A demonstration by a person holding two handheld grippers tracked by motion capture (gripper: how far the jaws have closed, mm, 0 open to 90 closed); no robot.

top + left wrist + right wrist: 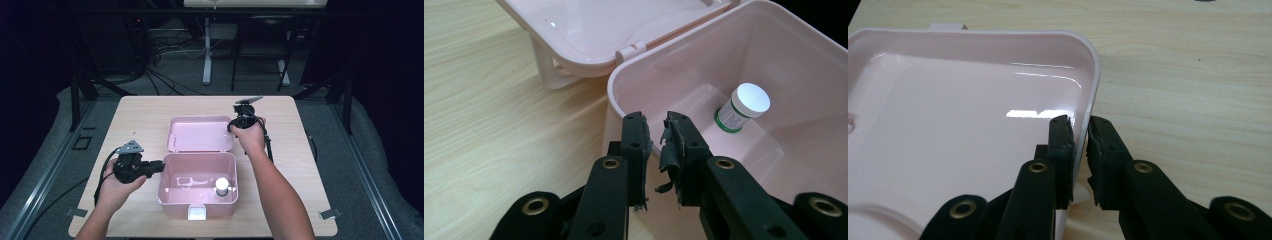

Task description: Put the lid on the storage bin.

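lid [973, 135] rim clamped by right gripper [1079, 145] | left gripper [656, 145] pinching box [804, 65] wall

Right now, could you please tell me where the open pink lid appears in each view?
High view: lid lies open at centre, behind the pink box.
Left gripper view: along the top edge.
Right gripper view: left half, rim between the jaws of the right gripper.
Shared landmark: the wooden table.

Plenty of bare worktop [300, 150] on both sides of the pink box [170, 200], so sideways passes are easy. Box is open on top, just a small white-capped bottle [221, 186] sitting in its right corner. The flipped-back lid [200, 132] blocks the stretch right behind it.
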